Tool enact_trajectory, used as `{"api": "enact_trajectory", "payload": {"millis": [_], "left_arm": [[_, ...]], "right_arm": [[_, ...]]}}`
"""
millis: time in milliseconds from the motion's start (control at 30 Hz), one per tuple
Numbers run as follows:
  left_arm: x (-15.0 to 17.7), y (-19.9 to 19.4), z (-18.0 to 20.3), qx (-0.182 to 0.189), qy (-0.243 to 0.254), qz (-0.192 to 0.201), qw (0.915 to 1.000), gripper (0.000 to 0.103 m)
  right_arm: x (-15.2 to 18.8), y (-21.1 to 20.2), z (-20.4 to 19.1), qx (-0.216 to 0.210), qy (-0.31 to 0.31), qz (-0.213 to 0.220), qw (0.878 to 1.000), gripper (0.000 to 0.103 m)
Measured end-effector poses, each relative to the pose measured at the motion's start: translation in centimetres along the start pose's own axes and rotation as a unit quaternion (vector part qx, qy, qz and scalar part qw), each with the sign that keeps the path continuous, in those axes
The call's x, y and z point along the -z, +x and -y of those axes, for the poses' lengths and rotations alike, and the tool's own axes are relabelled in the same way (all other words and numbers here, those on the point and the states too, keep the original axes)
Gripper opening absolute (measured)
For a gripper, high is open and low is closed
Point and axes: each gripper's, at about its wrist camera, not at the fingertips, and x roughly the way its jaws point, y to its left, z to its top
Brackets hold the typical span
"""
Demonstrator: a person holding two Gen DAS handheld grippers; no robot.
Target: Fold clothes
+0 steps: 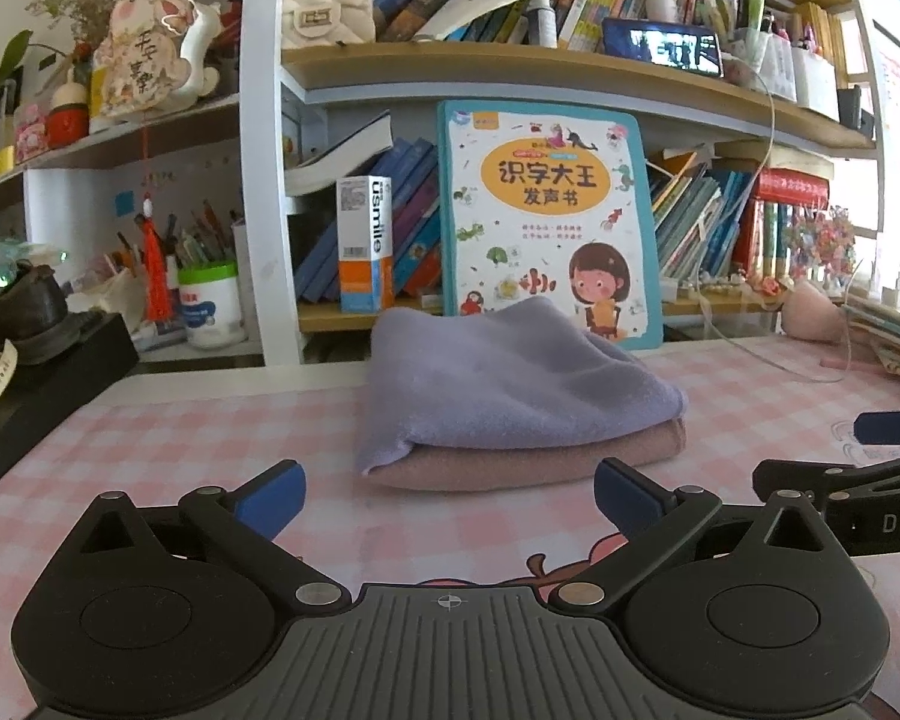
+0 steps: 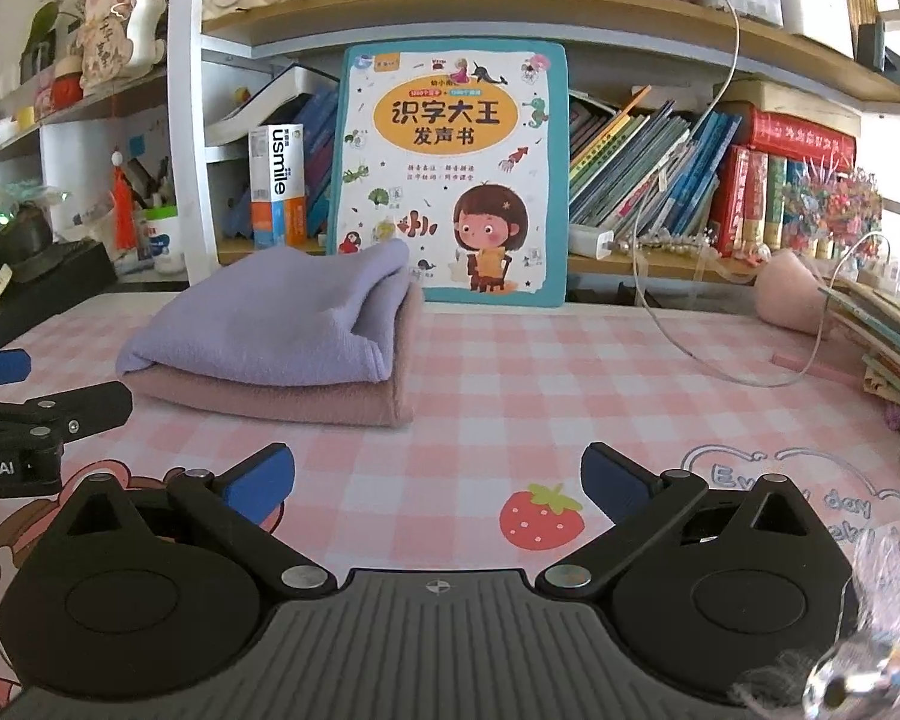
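A folded lilac cloth point(image 1: 504, 384) lies on top of a folded pink cloth point(image 1: 510, 462) on the pink checked table cover point(image 1: 180, 450). My left gripper point(image 1: 447, 495) is open and empty, just in front of the stack. In the right wrist view the lilac cloth point(image 2: 270, 324) and the pink cloth point(image 2: 282, 399) lie ahead to the left. My right gripper point(image 2: 438, 477) is open and empty over the bare cover point(image 2: 540, 372), right of the stack. Each gripper shows at the edge of the other's view.
A large children's book point(image 1: 546, 222) leans on the bookshelf behind the stack. A black box point(image 1: 36, 384) with a shoe sits at the left. A pink mask point(image 2: 792, 294), a white cable point(image 2: 678, 324) and stacked books point(image 2: 888, 348) lie at the right.
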Motion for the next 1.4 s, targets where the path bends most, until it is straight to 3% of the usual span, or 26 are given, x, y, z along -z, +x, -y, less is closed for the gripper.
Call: {"api": "enact_trajectory", "payload": {"millis": [1400], "left_arm": [[-0.03, 0.19, 0.21, -0.011, 0.002, -0.009, 0.9999, 0.103]], "right_arm": [[-0.03, 0.68, -0.01, -0.006, 0.003, -0.021, 1.0, 0.103]]}}
